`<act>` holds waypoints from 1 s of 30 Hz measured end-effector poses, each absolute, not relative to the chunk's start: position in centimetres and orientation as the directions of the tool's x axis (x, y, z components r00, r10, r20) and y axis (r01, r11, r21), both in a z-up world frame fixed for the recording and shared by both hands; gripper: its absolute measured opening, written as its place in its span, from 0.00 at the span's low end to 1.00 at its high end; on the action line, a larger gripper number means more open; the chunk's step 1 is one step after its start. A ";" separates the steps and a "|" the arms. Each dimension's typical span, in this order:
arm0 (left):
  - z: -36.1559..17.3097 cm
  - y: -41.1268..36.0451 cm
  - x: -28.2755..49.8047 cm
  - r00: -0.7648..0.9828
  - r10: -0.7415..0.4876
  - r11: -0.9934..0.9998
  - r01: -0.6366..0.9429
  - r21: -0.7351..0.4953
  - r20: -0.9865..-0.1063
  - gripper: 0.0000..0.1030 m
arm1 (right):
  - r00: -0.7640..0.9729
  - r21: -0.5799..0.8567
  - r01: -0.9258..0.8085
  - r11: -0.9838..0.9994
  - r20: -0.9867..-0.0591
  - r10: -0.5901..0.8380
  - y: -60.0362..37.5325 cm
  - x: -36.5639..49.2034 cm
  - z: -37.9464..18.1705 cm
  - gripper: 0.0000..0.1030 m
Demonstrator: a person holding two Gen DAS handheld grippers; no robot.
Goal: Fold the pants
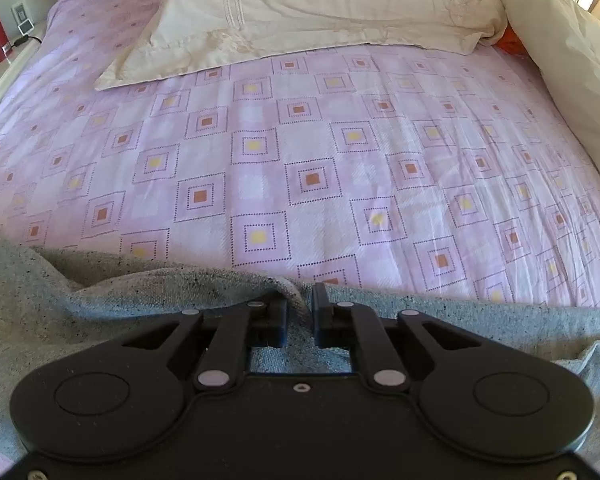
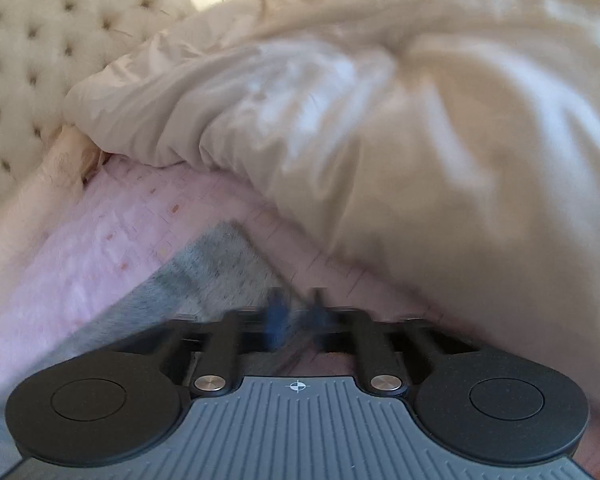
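Grey speckled pants (image 1: 100, 304) lie across the near part of the bed. My left gripper (image 1: 300, 304) points down at them, shut on a raised fold of the grey cloth pinched between its black fingers (image 1: 280, 312). In the blurred right wrist view one grey pant leg (image 2: 212, 264) runs from its hem down to my right gripper (image 2: 298, 304). The jaws there stand close together with grey cloth at their tips, so they look shut on the edge of the leg.
The pink patterned bedsheet (image 1: 300, 160) stretches ahead. A cream pillow (image 1: 300, 12) lies at the head. A bulky beige duvet (image 2: 420, 140) is heaped on the right side, close to the right gripper. A tufted headboard (image 2: 28, 60) and a nightstand (image 1: 4, 64) flank the bed.
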State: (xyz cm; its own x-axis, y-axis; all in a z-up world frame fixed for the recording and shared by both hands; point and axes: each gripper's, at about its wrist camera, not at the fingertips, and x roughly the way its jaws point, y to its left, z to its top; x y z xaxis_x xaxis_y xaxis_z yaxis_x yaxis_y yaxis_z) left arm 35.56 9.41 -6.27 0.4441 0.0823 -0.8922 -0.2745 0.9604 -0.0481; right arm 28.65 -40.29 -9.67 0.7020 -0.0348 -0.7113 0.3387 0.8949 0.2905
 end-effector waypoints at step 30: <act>-7.5 10.8 37.3 0.344 0.000 0.986 -0.156 -0.057 -0.939 0.15 | 0.351 -0.059 -0.834 0.548 -0.824 0.446 -15.8 35.0 -7.6 0.03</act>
State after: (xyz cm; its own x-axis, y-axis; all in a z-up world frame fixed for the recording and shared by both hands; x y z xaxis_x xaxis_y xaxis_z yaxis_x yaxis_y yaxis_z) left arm 37.30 10.79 -7.46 0.3439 0.0003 -0.9390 -0.1559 0.9861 -0.0568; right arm 35.00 -15.80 -7.63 0.3511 0.4456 -0.8235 -0.8342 0.5483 -0.0590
